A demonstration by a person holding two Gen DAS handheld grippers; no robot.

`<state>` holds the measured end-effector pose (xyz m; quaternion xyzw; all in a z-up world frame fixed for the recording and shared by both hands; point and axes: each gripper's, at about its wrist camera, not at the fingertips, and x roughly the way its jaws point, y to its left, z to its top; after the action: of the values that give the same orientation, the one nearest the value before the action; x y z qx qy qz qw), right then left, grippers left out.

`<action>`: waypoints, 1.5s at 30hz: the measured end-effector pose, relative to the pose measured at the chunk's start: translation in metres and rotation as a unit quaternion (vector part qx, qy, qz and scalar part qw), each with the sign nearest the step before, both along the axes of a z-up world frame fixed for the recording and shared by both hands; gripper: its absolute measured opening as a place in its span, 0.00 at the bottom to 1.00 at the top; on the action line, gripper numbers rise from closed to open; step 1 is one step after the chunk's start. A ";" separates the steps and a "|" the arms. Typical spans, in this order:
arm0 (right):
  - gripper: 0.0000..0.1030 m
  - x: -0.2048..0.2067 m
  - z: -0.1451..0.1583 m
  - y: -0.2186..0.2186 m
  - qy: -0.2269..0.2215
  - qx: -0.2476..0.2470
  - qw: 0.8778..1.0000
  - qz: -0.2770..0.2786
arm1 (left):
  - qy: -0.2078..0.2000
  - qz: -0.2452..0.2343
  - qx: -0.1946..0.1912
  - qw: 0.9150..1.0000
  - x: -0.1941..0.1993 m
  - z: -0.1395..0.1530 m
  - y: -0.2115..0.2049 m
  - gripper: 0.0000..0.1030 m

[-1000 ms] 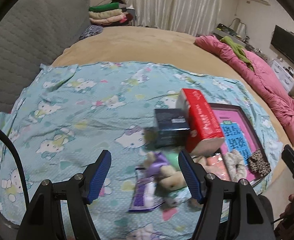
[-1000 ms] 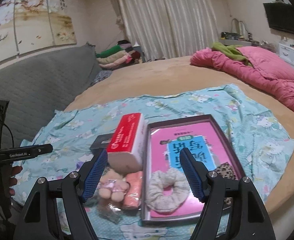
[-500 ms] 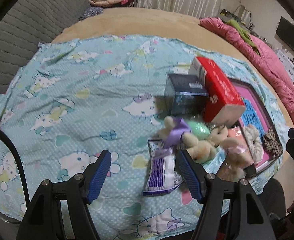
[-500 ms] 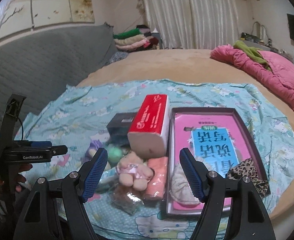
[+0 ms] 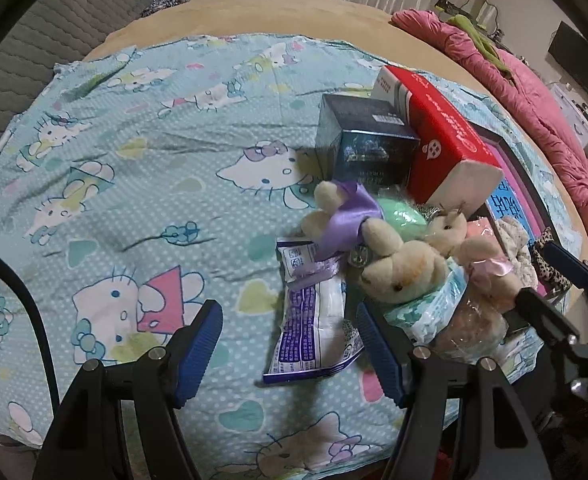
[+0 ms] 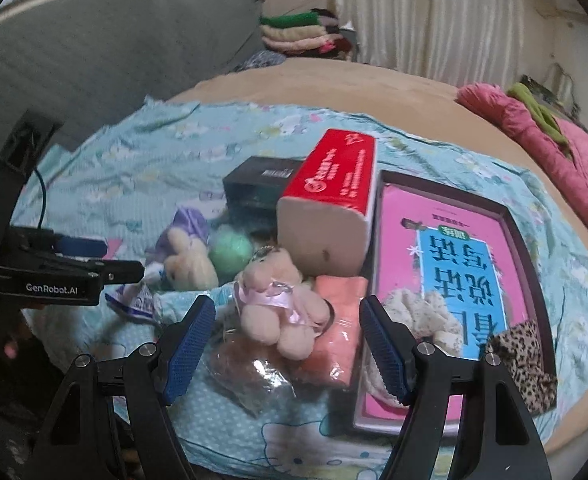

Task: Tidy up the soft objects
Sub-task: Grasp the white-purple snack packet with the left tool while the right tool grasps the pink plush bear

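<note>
Left wrist view has dropped closer to the bed: the cartoon-print sheet (image 5: 141,152) fills more of the picture than a second ago, and the room behind has slid off the top. The soft objects now sit near the fingers, which suggests both hands are closing in for a first pick; nothing is sorted yet.

Going down in size: the pink-lined tray (image 6: 530,248) holds a book, a cream scrunchie (image 6: 422,312) and a leopard scrunchie (image 6: 530,364). Beside it a red tissue pack (image 6: 334,200) leans on a dark box (image 5: 366,140). In front lie a beige plush with a purple ribbon (image 5: 398,268), a smaller plush with a pink bow (image 6: 281,304), a salmon cloth (image 6: 338,340), a green ball (image 6: 229,252) and a white-and-purple packet (image 5: 314,320).

The left gripper (image 5: 289,348) hangs released and empty, the packet framed between its jaws. The right gripper (image 6: 287,348) is likewise spread and empty, over the pink-bow plush.

A crinkled clear bag (image 6: 253,376) under that plush hides its contents. The salmon cloth is half covered, and the tray's far edge is cut off in the left view.
</note>
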<state>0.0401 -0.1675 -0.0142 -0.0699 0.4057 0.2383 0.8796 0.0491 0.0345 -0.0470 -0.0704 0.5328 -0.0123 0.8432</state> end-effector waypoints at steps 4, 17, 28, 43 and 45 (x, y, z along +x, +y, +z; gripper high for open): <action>0.74 0.007 -0.012 0.008 0.005 -0.028 1.000 0.006 | 0.005 -0.001 -0.004 1.000 0.002 -0.006 0.001 0.67; 0.52 0.032 -0.037 0.015 0.028 -0.035 0.999 0.015 | 0.019 -0.006 -0.014 1.000 0.009 -0.020 -0.001 0.67; 0.36 0.032 -0.030 0.004 0.030 0.008 1.000 0.002 | 0.032 -0.015 -0.059 0.998 0.017 -0.036 -0.005 0.45; 0.32 0.015 -0.002 -0.026 0.018 0.089 0.996 -0.020 | 0.010 0.010 -0.062 0.998 -0.003 -0.006 0.014 0.38; 0.32 0.013 0.001 -0.029 0.015 0.098 0.995 -0.021 | 0.002 0.012 -0.058 0.998 -0.007 0.003 0.015 0.38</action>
<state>0.0526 -0.1961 -0.0132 0.0284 0.3949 0.2595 0.8809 0.0422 0.0492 -0.0445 -0.1255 0.5321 -0.0327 0.8367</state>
